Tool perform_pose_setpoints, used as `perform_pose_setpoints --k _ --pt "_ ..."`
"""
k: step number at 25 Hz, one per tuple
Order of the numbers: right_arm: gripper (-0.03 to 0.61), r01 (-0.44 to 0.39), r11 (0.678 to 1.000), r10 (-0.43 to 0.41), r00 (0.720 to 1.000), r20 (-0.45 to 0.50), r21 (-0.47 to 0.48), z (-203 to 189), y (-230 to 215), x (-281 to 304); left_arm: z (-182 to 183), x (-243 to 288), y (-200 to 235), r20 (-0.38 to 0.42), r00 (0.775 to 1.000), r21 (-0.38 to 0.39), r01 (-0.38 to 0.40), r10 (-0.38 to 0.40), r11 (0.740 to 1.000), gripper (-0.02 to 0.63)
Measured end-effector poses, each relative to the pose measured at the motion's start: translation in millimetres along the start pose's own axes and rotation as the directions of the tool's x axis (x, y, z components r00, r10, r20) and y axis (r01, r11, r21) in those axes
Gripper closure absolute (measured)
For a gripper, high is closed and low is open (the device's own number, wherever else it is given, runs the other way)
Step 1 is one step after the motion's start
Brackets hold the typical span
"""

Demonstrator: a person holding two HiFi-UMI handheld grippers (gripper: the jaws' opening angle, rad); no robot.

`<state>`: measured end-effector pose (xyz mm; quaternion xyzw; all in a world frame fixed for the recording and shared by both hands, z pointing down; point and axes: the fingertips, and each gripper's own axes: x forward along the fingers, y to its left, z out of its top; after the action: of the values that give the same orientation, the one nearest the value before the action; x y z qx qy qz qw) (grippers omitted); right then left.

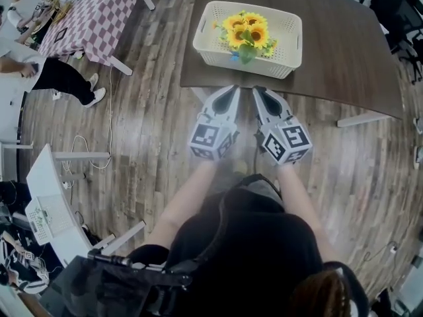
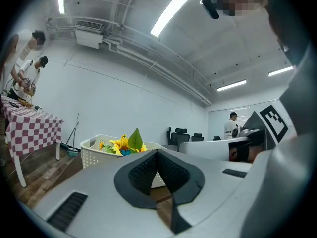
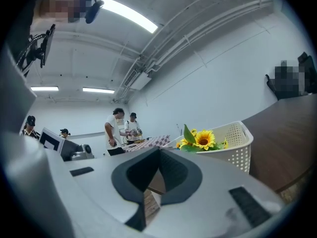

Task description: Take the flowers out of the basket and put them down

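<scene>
A bunch of yellow sunflowers (image 1: 246, 33) with green leaves stands in a cream plastic basket (image 1: 286, 26) on a dark wooden table (image 1: 344, 51). My left gripper (image 1: 232, 88) and right gripper (image 1: 259, 90) are held side by side, level, just short of the table's near edge and below the basket. Both are shut with nothing between the jaws. In the left gripper view the sunflowers (image 2: 124, 144) and basket (image 2: 94, 152) show over the shut left gripper (image 2: 157, 152). The right gripper view has the sunflowers (image 3: 202, 139) and basket (image 3: 235, 143) to the right of the shut right gripper (image 3: 159, 150).
A table with a pink checked cloth (image 1: 96, 20) stands at the upper left, with people (image 1: 46, 71) near it. White desks (image 1: 49, 197) and cables lie on the wooden floor at the left. Office chairs (image 1: 396, 12) stand behind the dark table.
</scene>
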<state>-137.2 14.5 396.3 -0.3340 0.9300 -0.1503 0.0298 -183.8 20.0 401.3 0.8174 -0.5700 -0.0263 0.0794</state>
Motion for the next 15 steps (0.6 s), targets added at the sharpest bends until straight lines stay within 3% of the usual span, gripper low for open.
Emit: perform_pose_setpoints --k 15 --pt "0.575 0.025 0.999 -0.025 1.000 0.007 -0.020 26 -34 23 12 45 11 -0.031 0.997 0.075 0.066 -0.064 0.995 0.612"
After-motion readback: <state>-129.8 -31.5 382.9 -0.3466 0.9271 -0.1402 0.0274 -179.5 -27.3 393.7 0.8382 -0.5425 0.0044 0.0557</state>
